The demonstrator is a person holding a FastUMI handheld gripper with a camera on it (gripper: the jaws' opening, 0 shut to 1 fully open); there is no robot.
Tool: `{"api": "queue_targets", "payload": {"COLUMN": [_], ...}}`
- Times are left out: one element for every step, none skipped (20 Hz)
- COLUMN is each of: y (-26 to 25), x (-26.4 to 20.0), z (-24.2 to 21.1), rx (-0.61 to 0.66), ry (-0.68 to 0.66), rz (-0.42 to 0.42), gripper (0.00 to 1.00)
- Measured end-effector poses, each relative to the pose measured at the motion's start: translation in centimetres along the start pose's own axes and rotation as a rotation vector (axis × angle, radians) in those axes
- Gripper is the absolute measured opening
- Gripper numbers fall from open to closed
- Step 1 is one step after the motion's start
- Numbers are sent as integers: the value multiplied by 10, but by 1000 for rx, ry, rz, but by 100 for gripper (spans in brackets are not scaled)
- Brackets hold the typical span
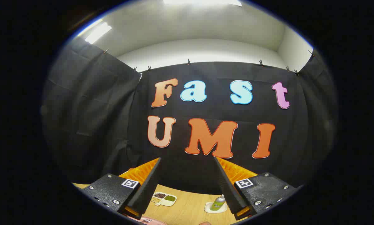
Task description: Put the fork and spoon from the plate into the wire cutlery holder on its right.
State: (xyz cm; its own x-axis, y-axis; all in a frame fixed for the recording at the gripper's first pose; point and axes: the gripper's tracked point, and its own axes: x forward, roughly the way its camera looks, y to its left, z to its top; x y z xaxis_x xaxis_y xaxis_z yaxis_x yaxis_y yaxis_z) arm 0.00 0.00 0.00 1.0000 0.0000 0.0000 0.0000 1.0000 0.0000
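Note:
My gripper is held high and points at the black booth wall, its two fingers spread wide apart with nothing between them. Far below, between the fingers' bases, a sliver of the pink plate shows with the tines of a fork on it. The rest of the plate is hidden below the gripper.
On the wooden table beyond the plate lies a small white divided dish with dark and green fillings. A green bottle rests on a white coaster beside the right finger.

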Motion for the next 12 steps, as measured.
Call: {"api": "queue_targets", "payload": {"y": [6, 9, 12, 12, 11, 10, 7, 5, 2, -2, -9, -16], "x": [2, 3, 2, 3, 3, 2, 1, 0, -2, -3, -3, -5], "z": [-3, -5, -5, -6, -8, -10, -11, -10, -10, -10, -9, -10], "rx": [7, 5, -7, -28, -50, -64, -68, -61, -52, -45, -42, -40], "ry": [9, 14, 11, 6, 5, 4, 2, -4, -4, -4, -3, -3], "rz": [16, 27, 36, 33, 30, 23, 17, 10, 0, -14, -36, -55], "gripper": [96, 96, 97, 96, 96, 96, 96, 96, 96, 96, 96, 96]}}
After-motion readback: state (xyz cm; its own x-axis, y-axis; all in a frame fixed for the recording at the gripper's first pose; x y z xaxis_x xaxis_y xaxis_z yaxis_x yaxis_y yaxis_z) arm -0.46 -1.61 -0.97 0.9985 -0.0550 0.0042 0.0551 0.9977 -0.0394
